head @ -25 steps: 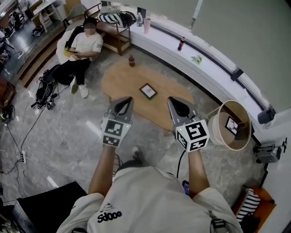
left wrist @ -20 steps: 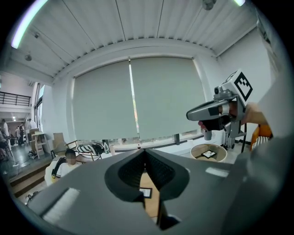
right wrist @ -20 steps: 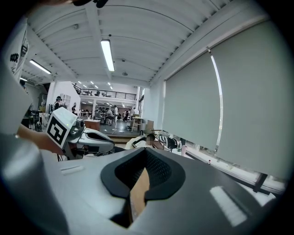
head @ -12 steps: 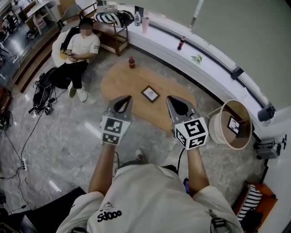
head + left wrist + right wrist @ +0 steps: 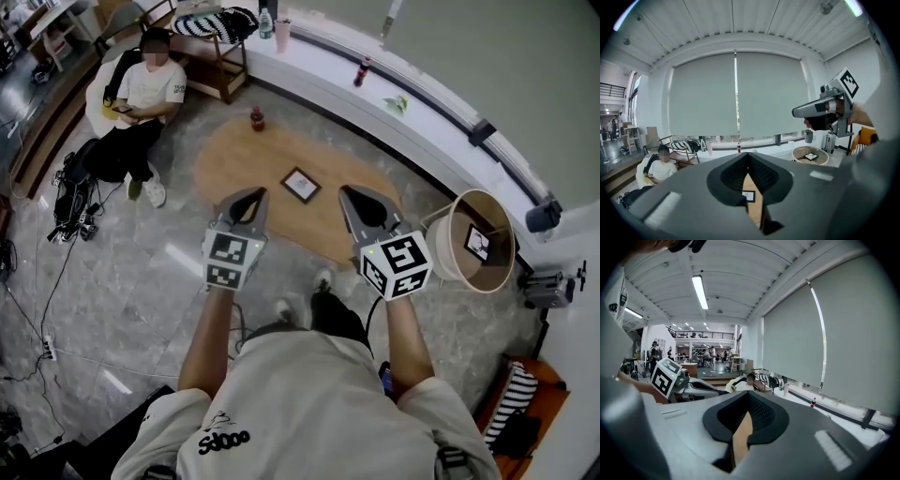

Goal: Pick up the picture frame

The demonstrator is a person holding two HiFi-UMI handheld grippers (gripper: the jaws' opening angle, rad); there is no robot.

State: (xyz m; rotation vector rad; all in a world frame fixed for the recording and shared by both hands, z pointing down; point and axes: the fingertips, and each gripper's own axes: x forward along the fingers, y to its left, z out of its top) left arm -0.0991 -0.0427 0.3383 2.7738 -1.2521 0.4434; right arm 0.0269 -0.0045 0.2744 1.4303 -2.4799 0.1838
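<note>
Both hands hold their tools side by side over the near edge of a low oval wooden surface, the left gripper and right gripper each with jaws drawn together and nothing in them. The picture frame lies flat just ahead of the jaws, between the two and touching neither. A dark bottle stands well beyond the left jaws, and a round tub sits on the floor right of the right jaws
</note>
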